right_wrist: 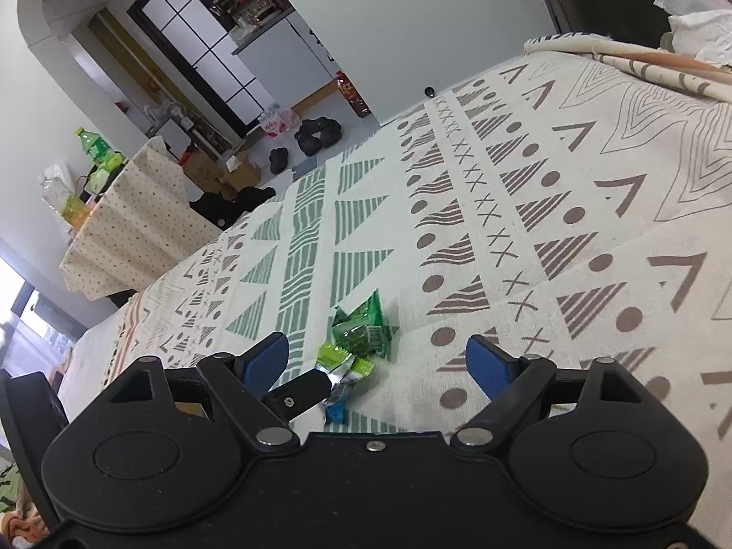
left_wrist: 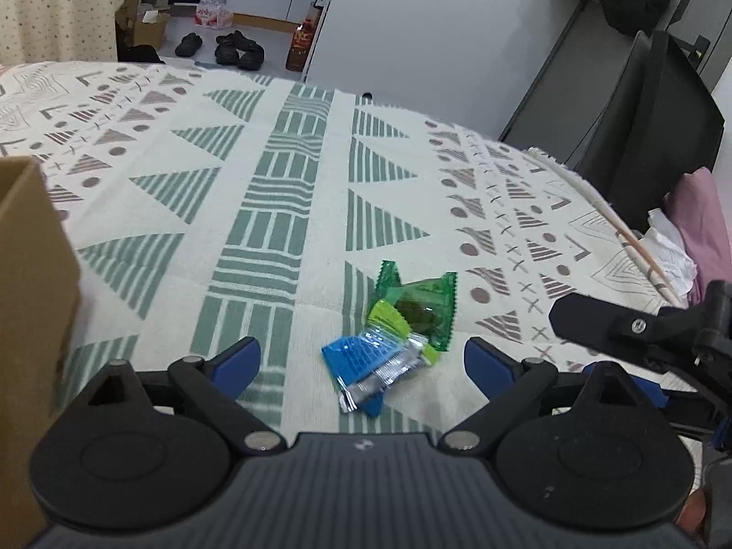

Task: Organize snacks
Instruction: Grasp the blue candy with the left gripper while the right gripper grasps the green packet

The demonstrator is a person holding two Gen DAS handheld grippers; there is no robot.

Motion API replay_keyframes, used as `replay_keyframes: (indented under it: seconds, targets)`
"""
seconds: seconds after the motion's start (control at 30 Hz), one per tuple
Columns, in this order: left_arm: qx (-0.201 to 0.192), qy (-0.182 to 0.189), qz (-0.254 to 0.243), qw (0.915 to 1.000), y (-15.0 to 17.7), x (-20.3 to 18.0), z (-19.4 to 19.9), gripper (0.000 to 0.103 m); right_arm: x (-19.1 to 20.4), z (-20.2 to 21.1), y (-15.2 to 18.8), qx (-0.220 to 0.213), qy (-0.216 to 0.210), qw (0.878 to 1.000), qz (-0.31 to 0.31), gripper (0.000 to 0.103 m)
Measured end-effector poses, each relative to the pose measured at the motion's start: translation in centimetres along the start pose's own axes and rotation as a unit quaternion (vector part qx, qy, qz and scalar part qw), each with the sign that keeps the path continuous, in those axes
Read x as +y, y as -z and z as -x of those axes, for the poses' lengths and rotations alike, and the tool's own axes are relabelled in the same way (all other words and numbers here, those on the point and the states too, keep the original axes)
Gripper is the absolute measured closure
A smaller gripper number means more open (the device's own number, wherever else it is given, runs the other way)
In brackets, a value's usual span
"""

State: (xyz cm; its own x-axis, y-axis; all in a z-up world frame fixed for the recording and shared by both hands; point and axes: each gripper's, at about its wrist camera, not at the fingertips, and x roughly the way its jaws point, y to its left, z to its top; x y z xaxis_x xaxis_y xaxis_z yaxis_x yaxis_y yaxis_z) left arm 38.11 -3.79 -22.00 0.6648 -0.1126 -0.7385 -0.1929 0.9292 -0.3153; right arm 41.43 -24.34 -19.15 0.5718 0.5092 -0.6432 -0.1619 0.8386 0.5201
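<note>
- While both grippers hang over the patterned cloth (left_wrist: 293, 192), the snacks lie in one small heap just ahead of the left gripper (left_wrist: 361, 357), a little toward one o'clock from its centre line.
- Left gripper: its blue pads stand spread wide, nothing between them; the heap sits just beyond the tips, untouched.
- Right gripper (right_wrist: 377, 363): jaws likewise spread and empty; the same heap lies at about eleven o'clock from its midpoint, with the other gripper's black finger crossing in front.
- Heap itself: a green packet (left_wrist: 423, 306) on the far side, a lime-green packet (left_wrist: 389, 318) against it, and a blue packet (left_wrist: 361, 359) with a silvery end nearest the left camera; they overlap.
- Handling, as a guess: these look light, thin and crinkly, slippery foil that will slide on the cloth and deform under a pinch; contents may crush.
- Best hold is probably across a packet's filled middle or a crimped end seam, one packet at a time.
- A cardboard box (left_wrist: 27, 320) stands at nine o'clock in the left view, likely the destination.
</note>
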Motion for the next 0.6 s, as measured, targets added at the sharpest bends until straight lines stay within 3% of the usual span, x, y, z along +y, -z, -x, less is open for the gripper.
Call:
replay_keyframes:
  seconds: [0.23, 0.33, 0.4, 0.5, 0.6]
  targets:
    - [0.012, 0.036, 0.002, 0.9993, -0.2, 0.6, -2.5, 0.022, -0.4, -2.7, 0.0, 0.008, 0.007, 1.0, -0.009, 0.02]
    - [0.012, 0.031, 0.011, 0.9994, -0.4, 1.1, -2.5, 0.04, -0.4, -4.1, 0.1, 0.014, 0.006, 1.0, -0.006, 0.02]
    - [0.017, 0.026, 0.027, 0.9992, -0.5, 1.7, -2.3, 0.067, -0.2, -4.8, 0.1, 0.018, 0.005, 1.0, -0.006, 0.02]
    - [0.032, 0.038, 0.059, 0.997, -0.8, 2.9, -2.2, 0.088, 0.1, -5.9, 0.4, 0.026, 0.001, 1.0, -0.003, 0.021]
    - [0.031, 0.039, 0.084, 0.9952, -0.8, 3.8, -1.9, 0.092, 0.4, -6.8, 0.8, 0.034, -0.002, 0.999, -0.001, 0.023]
